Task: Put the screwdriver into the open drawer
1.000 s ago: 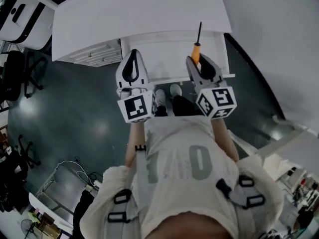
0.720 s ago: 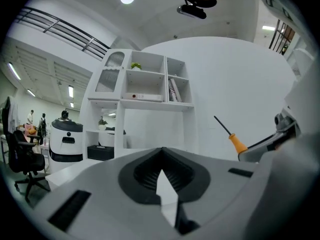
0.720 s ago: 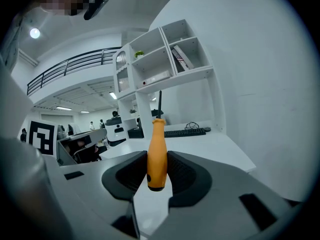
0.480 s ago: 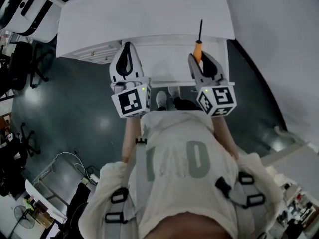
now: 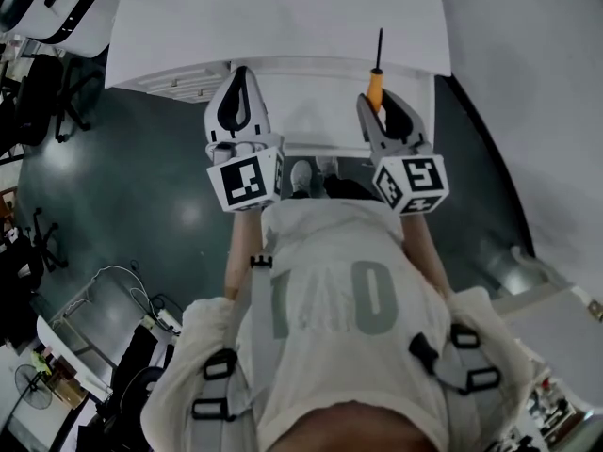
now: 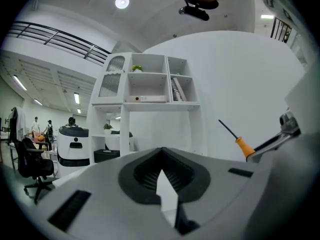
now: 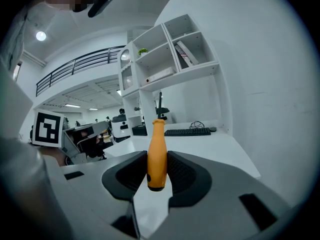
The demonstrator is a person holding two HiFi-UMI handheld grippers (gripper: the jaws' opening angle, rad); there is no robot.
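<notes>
My right gripper point(image 5: 382, 111) is shut on the orange handle of the screwdriver point(image 5: 375, 88), whose black shaft points away from me over the white desk's edge. In the right gripper view the handle point(image 7: 156, 154) stands upright between the dark pads. The open white drawer point(image 5: 316, 146) juts out under the desk point(image 5: 283, 17), and both grippers hover over it. My left gripper point(image 5: 239, 75) is on the drawer's left side, its jaws closed together with nothing in them point(image 6: 161, 151). The left gripper view also shows the screwdriver point(image 6: 244, 146) off to the right.
Office chairs point(image 5: 38, 111) stand on the dark floor at the left, with cables point(image 5: 122, 290) nearer me. A white shelf unit point(image 6: 150, 89) rises behind the desk, and a keyboard point(image 7: 187, 132) lies on the desk top. A curved white wall point(image 5: 528, 83) runs along the right.
Both grippers have edged a little forward over the drawer, the left one also slightly to the left. The screwdriver stays held in the right gripper.
</notes>
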